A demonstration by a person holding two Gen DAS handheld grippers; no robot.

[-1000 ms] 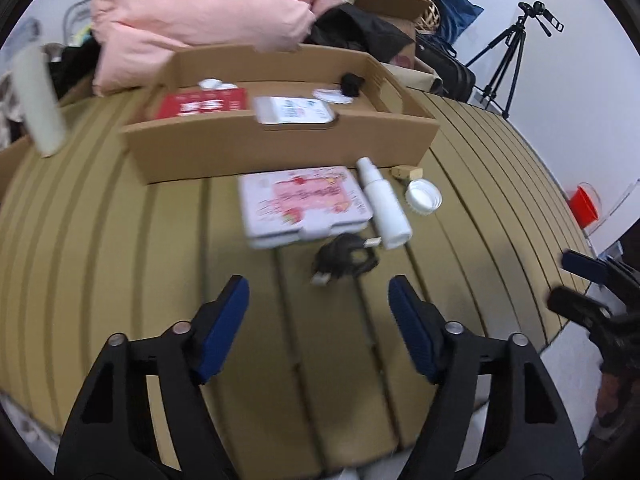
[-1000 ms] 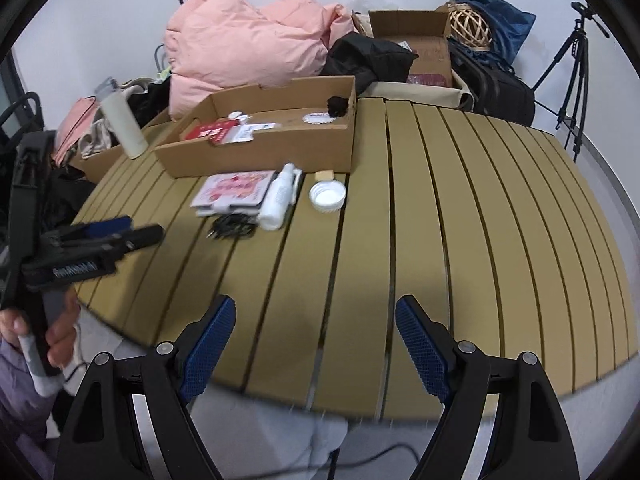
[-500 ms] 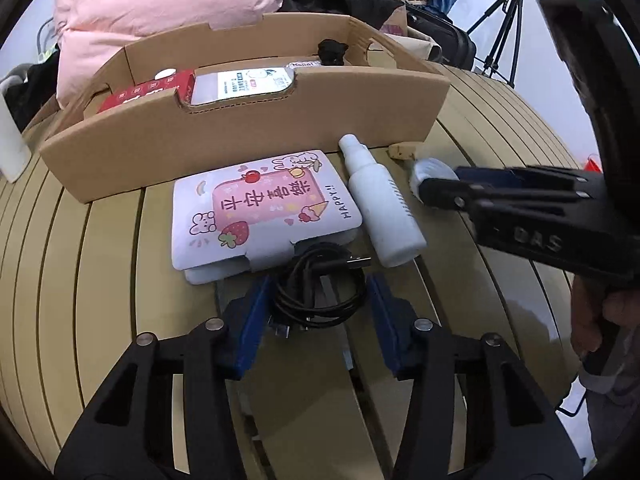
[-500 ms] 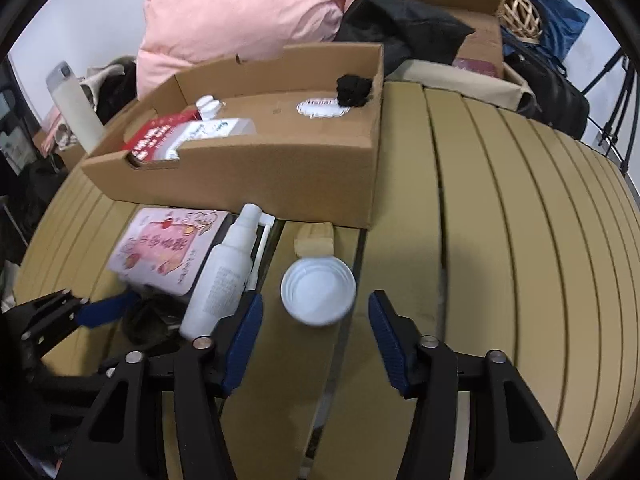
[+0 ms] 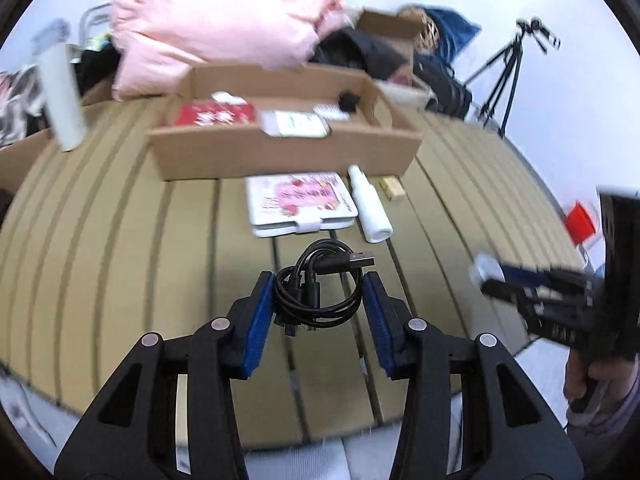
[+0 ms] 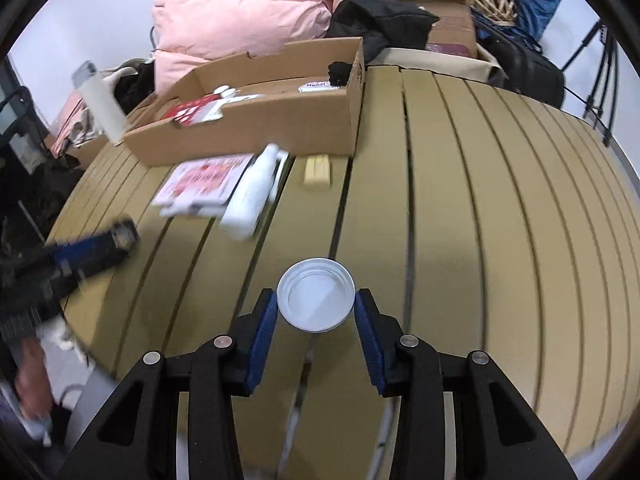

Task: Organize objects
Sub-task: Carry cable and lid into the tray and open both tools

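Note:
My left gripper (image 5: pixel 319 294) is shut on a coiled black USB cable (image 5: pixel 320 280) and holds it above the slatted table (image 5: pixel 120 240). My right gripper (image 6: pixel 316 304) is shut on a round white lid (image 6: pixel 316 301), lifted off the table (image 6: pixel 480 220). It also shows in the left wrist view (image 5: pixel 486 268) at the right. A pink-and-white case (image 5: pixel 300 202), a white spray bottle (image 5: pixel 370 210) and a small beige block (image 5: pixel 392 188) lie in front of an open cardboard box (image 5: pixel 280 152). The box holds a red packet (image 5: pixel 216 115) and a white packet (image 5: pixel 296 124).
A pale tall bottle (image 5: pixel 60 96) stands at the table's left. Pink bedding (image 5: pixel 224 24), dark bags (image 6: pixel 520 64) and another carton (image 6: pixel 432 4) lie behind the box. A tripod (image 5: pixel 508 72) stands at the right. A red cup (image 5: pixel 580 220) sits beyond the table's right edge.
Both grippers closed on their objects and pulled back and up: the left lifted the cable, the right lifted the white lid away from the bottle and block.

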